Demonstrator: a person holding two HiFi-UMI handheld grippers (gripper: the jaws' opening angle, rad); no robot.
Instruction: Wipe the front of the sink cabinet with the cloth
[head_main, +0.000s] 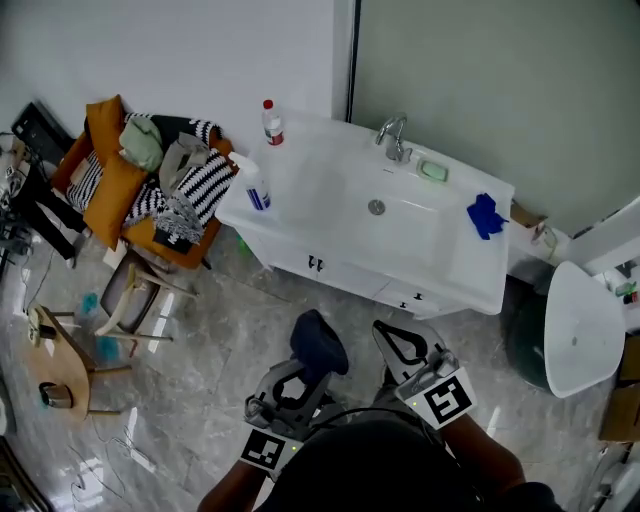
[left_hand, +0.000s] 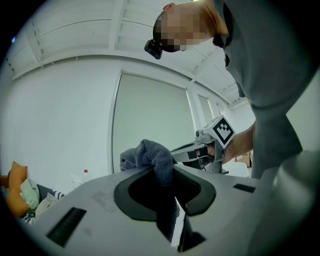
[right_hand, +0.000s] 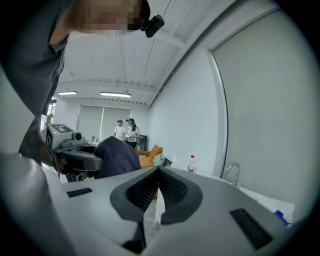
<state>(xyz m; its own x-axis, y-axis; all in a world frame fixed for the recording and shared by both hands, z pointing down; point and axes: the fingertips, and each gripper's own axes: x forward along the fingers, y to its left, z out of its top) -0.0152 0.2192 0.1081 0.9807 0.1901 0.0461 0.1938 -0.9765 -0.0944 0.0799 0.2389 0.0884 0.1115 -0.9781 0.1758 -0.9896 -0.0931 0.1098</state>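
The white sink cabinet stands ahead of me, its front with small dark handles facing me. My left gripper is held low before it, shut on a dark grey cloth. In the left gripper view the cloth bulges up out of the jaws. My right gripper hovers just to the right of the left one, jaws together with nothing between them; in its own view the right gripper is tilted upward, with the faucet far right.
On the counter are a red-capped bottle, a spray bottle, a faucet and a blue cloth. A chair piled with clothes stands left of the cabinet, a wooden stool nearer left, a white round fixture right.
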